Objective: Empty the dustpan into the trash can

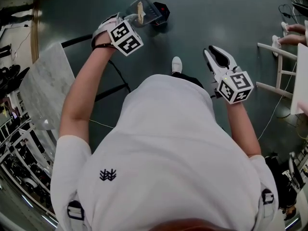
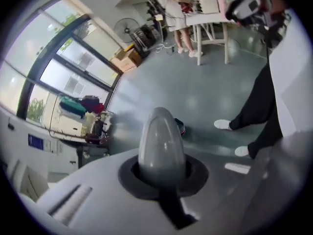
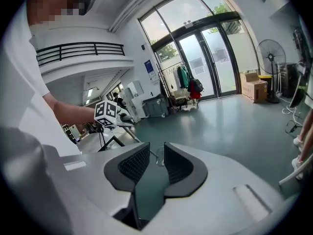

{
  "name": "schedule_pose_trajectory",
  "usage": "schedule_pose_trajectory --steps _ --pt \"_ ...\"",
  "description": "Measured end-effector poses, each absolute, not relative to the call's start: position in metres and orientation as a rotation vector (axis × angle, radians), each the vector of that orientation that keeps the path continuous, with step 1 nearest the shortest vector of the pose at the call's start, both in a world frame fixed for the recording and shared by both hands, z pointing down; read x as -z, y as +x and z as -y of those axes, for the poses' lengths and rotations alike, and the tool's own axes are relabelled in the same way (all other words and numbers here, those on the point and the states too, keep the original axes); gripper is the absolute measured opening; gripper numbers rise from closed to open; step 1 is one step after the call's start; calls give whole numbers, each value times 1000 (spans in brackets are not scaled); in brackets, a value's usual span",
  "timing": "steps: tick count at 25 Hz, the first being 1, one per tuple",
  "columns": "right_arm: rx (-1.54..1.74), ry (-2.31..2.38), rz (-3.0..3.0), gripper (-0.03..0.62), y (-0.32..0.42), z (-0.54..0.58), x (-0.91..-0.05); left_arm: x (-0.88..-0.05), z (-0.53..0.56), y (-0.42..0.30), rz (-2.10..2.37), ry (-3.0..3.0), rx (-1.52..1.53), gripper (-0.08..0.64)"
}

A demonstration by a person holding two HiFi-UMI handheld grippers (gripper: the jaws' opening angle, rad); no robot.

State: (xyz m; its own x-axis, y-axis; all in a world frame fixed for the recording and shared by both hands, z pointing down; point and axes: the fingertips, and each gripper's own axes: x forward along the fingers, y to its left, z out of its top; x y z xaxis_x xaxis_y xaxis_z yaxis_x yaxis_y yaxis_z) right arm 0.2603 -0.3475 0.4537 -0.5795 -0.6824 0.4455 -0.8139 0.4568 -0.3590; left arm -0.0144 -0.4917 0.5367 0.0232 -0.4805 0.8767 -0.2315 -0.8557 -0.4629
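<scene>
1 dustpan (image 1: 142, 9): grey, translucent-looking scoop with a tan piece across it. It's held off the floor, beyond the far corner of the marble desk (image 1: 43, 88) and out past its right edge.
Its handle (image 2: 161, 143) is smooth grey plastic with a rounded, egg-shaped end. The left gripper (image 1: 129, 19) is clamped on it, black jaw surfaces round both sides.
1 black item (image 1: 161, 12) with a red spot sits on the floor, just beside the scoop in the head view. Can't tell if that's the trash can.
Right gripper (image 1: 216, 53): jaws apart, ribbed black pads (image 3: 131, 163), nothing between them, only floor through the gap. It's well right of the desk and apart from the dustpan.
2 marker cubes, one per gripper.
Desk: 1 white-grey veined slab with a sharp corner. Black frame bars (image 1: 113, 92) stick out past its right edge.
Floor (image 1: 226, 13): dark green-grey and glossy, wide open between the desk's right edge and the white frame table (image 1: 279, 71) at far right.
1 white shoe (image 1: 176, 64) shows ahead of the person.
1 thin pale cable (image 1: 274, 112) lies on the floor near the white table.
</scene>
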Motion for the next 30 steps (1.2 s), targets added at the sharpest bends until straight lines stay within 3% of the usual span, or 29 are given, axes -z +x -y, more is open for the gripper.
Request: schedule_pose_trajectory --steps 10,16,30 --pt "-848 1351 2477 75 278 358 -461 -568 464 52 -72 -1599 1893 55" --pt "-873 1381 2477 77 286 359 -463 -595 437 48 264 -1276 1838 55" --pt "-843 1346 2521 75 286 357 -463 -564 478 23 330 -869 1858 55"
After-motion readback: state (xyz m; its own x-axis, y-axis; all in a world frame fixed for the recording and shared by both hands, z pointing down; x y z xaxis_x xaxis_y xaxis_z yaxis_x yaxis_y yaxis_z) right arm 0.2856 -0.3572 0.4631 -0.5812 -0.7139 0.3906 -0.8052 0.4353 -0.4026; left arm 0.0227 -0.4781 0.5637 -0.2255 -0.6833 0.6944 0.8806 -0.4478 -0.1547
